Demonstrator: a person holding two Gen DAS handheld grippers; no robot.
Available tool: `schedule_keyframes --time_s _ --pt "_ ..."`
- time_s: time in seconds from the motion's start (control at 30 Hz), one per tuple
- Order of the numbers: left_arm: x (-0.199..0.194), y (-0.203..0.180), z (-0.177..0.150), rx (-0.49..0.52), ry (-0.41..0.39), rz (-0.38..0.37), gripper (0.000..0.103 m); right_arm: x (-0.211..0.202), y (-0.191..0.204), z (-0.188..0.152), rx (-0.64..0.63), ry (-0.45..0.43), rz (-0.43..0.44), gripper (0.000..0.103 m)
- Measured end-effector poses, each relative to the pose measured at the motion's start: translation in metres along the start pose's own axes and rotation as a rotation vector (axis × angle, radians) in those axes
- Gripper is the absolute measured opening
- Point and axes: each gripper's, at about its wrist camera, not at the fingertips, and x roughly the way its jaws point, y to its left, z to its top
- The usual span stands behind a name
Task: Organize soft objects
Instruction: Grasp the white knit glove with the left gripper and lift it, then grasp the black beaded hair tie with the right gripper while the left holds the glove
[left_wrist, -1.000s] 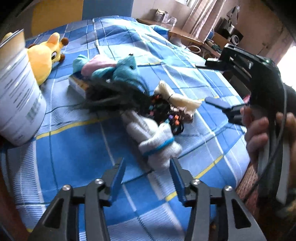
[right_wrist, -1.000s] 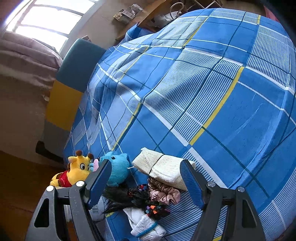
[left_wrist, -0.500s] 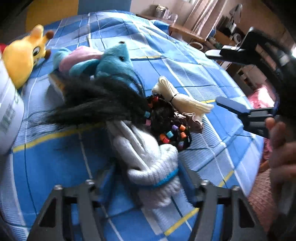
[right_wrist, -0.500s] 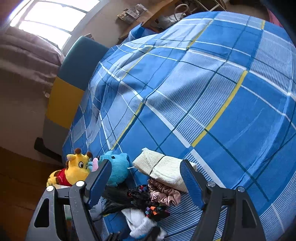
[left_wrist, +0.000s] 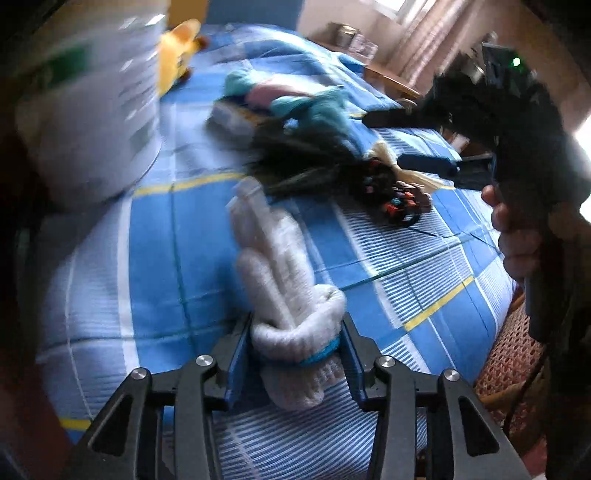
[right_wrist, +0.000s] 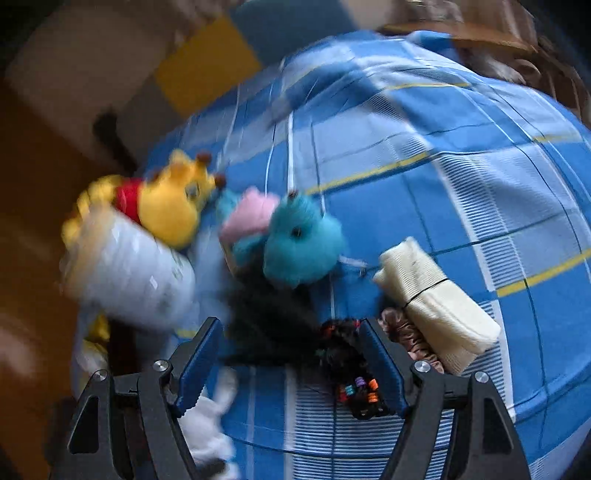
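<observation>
My left gripper (left_wrist: 295, 354) is shut on the cuff of a white knitted glove (left_wrist: 284, 280) with a blue band, pulled clear of the pile on the blue checked bed. The glove also shows in the right wrist view (right_wrist: 207, 424). My right gripper (right_wrist: 291, 365) is open above a black wig (right_wrist: 273, 325) and a beaded black hair tie (right_wrist: 354, 384). Beside them lie a teal plush (right_wrist: 303, 243), a pink soft piece (right_wrist: 251, 214), a yellow plush (right_wrist: 173, 206), a cream folded cloth (right_wrist: 436, 302) and a brown scrunchie (right_wrist: 406, 332).
A white bucket (left_wrist: 92, 110) stands at the left bed edge, also in the right wrist view (right_wrist: 133, 280). The bed (right_wrist: 443, 166) stretches far to the right. A wooden desk (left_wrist: 391, 77) and curtains stand beyond it. A woven mat (left_wrist: 513, 365) lies on the floor.
My left gripper closed on the white glove and drew it back from the pile. My right gripper dropped closer to the wig and hair tie, still open.
</observation>
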Motion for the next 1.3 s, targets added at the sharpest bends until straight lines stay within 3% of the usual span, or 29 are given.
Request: schedule_keyframes --time_s 0.1,0.17,0.23,0.27,0.47,0.67,0.9,1.3 --pt "0.003 0.003 0.0 -0.017 -0.005 -0.02 0.047 0.02 0.009 -0.006 -0.078 0.073 -0.1 0.077" --pt "0.002 -0.002 -0.004 -0.004 -0.016 -0.01 0.047 0.03 0.016 -0.011 -0.133 0.105 -0.161 0.067" --pt "0.004 -0.006 -0.005 0.01 -0.03 0.001 0.047 0.038 0.019 -0.016 -0.17 0.141 -0.207 0.04" --pt "0.004 -0.007 -0.003 0.012 -0.035 0.002 0.047 0.044 0.019 -0.019 -0.173 0.175 -0.216 0.036" --pt "0.004 -0.002 -0.006 -0.014 -0.061 -0.02 0.047 0.047 0.019 -0.028 -0.219 0.197 -0.249 0.035" --pt "0.002 -0.009 -0.011 0.025 -0.092 0.025 0.045 0.045 0.009 -0.027 -0.16 0.197 -0.207 0.041" --pt "0.0 -0.015 -0.014 0.062 -0.113 0.07 0.041 0.051 0.027 -0.031 -0.278 0.186 -0.271 0.04" --pt "-0.009 -0.015 -0.019 0.071 -0.124 0.109 0.039 0.051 0.027 -0.032 -0.288 0.175 -0.279 0.041"
